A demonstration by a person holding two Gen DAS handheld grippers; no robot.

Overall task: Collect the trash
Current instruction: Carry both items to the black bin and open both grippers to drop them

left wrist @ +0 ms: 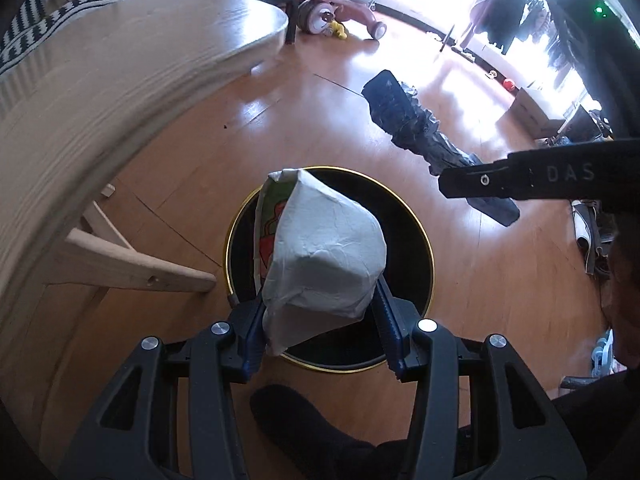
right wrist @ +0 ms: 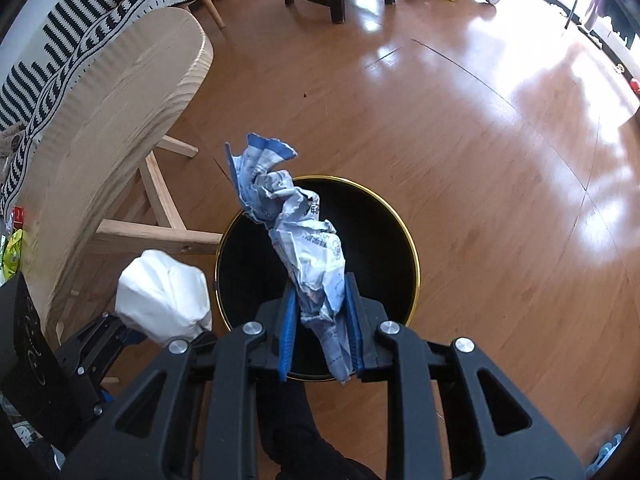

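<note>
Both grippers pinch wrappers above black bin [right wrist: 400,240] beside wooden table [right wrist: 120,120].

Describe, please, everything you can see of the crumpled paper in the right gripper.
The crumpled paper is a long, twisted wad, white with blue print and blue torn edges at its far end. It looks thin and creased, like a wrapper or leaflet. The right gripper is shut on its lower part, blue pads pressing both sides, a short tail hanging below. It sticks forward over the open mouth of the black bin with the gold rim, touching nothing else.
</note>
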